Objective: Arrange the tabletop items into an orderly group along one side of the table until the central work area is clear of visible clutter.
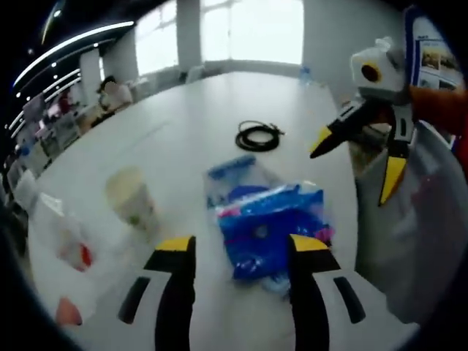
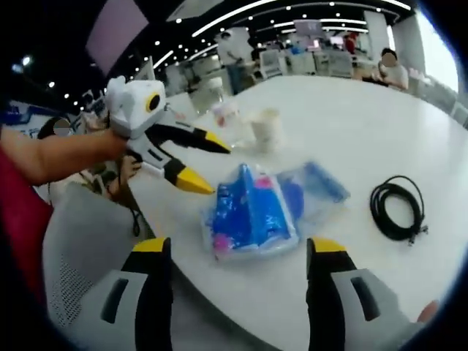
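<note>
**Handling notes: soft blue packet first, cup and cable after**

Left gripper (image 1: 240,252): jaws wide apart, nothing between them, hovering above the near edge of the white table (image 1: 183,124). Right gripper (image 2: 241,252): jaws likewise spread, empty, above the table edge on the opposite side of the packet.

Blue plastic packet (image 1: 272,227) lies flat near the table edge, between the two grippers. A second, clearer bag (image 1: 232,174) sits just beyond it, touching or overlapping; cannot tell which. Pale cup (image 1: 131,197) stands upright to one side. Black coiled cable (image 1: 257,136) lies farther in, well apart from the packet. Crumpled clear wrapper (image 1: 64,238) with red marks sits beside the cup.

Judgement: the packet looks light, limp and glossy, so likely slippery; pinch a bunched edge or corner rather than the flat face. The cup looks thin-walled and light; a hard squeeze could crush or tip it, so grip low and gently. The cable is floppy; take several loops together so the coil holds.
</note>
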